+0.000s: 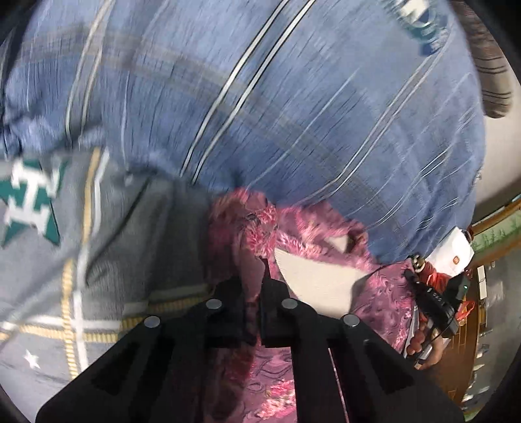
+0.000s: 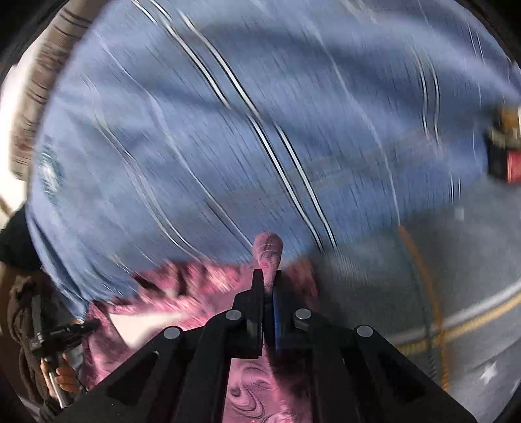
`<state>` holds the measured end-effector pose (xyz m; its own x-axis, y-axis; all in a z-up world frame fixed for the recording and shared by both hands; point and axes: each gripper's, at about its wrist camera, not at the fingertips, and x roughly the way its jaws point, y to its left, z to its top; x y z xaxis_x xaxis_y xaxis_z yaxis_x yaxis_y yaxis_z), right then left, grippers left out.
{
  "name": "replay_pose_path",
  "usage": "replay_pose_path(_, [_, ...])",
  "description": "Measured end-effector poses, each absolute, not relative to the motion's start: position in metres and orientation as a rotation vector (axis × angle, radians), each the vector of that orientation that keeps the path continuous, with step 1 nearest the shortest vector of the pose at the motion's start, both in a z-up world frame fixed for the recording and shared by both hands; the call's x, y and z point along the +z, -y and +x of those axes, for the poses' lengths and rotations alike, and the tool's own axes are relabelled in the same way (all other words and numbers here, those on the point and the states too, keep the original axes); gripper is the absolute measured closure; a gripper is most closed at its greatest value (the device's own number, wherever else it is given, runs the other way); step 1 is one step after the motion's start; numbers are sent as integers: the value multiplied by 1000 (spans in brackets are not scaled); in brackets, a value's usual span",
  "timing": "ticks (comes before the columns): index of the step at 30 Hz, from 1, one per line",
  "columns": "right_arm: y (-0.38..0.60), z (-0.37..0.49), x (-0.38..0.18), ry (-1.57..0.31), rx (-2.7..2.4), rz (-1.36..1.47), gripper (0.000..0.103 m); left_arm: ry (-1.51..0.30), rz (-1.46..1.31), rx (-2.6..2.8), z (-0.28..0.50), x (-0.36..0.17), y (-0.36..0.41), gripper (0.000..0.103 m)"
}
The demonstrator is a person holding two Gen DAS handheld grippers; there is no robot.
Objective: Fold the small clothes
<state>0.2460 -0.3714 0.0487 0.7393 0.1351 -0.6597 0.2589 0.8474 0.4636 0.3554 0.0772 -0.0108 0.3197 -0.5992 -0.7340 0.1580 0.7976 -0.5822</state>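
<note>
Both claws, left (image 1: 255,289); right (image 2: 267,286), pinch pink garment (image 1: 312,234).

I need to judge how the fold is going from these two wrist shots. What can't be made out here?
- Pink garment: its full shape; both views show only a part, the claws' bodies cover the lower part.
- Blue cloth: motion blur smears it in both views; its print is unreadable.
- Left claw and right claw: how much fabric each pinches; the fingers hide it.
- Dark object: right view, blurred and cut by the edge.
</note>
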Motion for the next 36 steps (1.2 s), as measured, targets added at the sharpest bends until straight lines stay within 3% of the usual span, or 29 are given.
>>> replay_pose_path(4, [398,240,65,-622,-109,666,100,-1051,-471,-468,364,3,-88,99])
replay_pose_path(8, [412,260,24,-784,-219,723,99,-1167,-456,-330,383,-34,-83,97])
replay_pose_path(9, [412,262,13,-828,-255,710,93,-1199,-436,-288,385,-44,-83,97])
replay_pose_path(11, [412,261,3,-875,-339,685,93,-1218,-466,-267,385,-52,-90,90])
replay_pose_path(16, [407,239,31,-692,-271,716,93,-1147,-576,-318,378,-31,-117,89])
replay_pose_path(18, [388,246,39,-699,-145,708,93,-1119,-584,-386,365,-16,-111,89])
replay_pose_path(22, [320,275,35,-800,63,657,91,-1138,-496,-456,343,-9,-85,75])
replay_pose_path(27, [220,315,22,-875,218,565,89,-1247,-411,-492,313,-38,-61,75])
replay_pose_path(31, [159,337,11,-889,342,494,89,-1188,-404,-519,292,-37,-66,75])
replay_pose_path(34, [119,352,-16,-1064,334,335,90,-1196,-468,-551,286,-40,-72,75])
replay_pose_path(36, [104,354,-14,-1035,342,303,89,-1202,-492,-567,285,-40,-79,75])
